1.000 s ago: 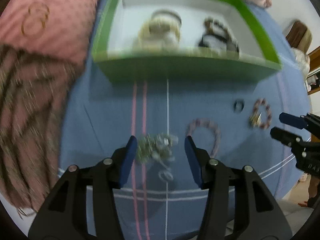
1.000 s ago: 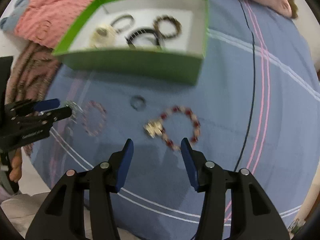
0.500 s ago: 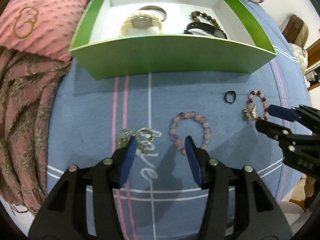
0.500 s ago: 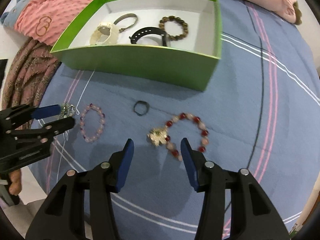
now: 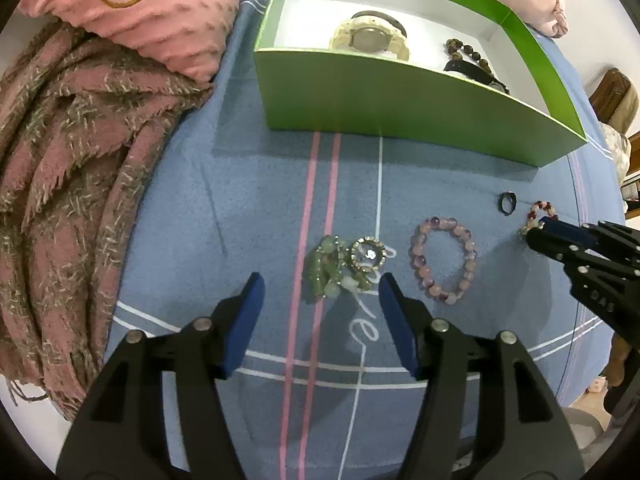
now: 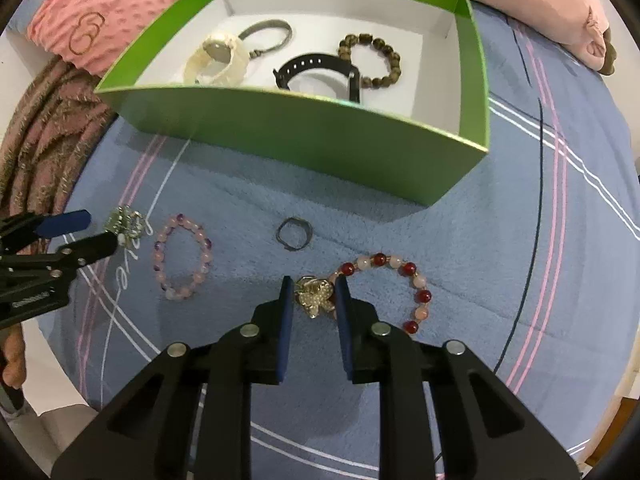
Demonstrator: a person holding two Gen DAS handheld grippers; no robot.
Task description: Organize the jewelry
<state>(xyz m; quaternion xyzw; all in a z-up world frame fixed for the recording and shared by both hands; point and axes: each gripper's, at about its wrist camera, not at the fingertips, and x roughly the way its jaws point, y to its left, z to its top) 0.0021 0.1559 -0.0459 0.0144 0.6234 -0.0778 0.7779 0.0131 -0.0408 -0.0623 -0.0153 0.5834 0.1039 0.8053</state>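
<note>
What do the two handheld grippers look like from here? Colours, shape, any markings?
Both the left gripper and the right gripper are matte black plastic frames with triangular cut-outs, silver round rivets at the pivots and flat blue fingers. White lettering, unreadable, marks one side. No cables or sleeves show.

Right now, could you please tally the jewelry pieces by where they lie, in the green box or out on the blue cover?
In the green box: 4 (cream piece, grey bangle, black strap, brown bead bracelet)
On the blue cover: 4 (green-gold cluster, pink bracelet, dark ring, red-pink bracelet)
Total: 8
</note>
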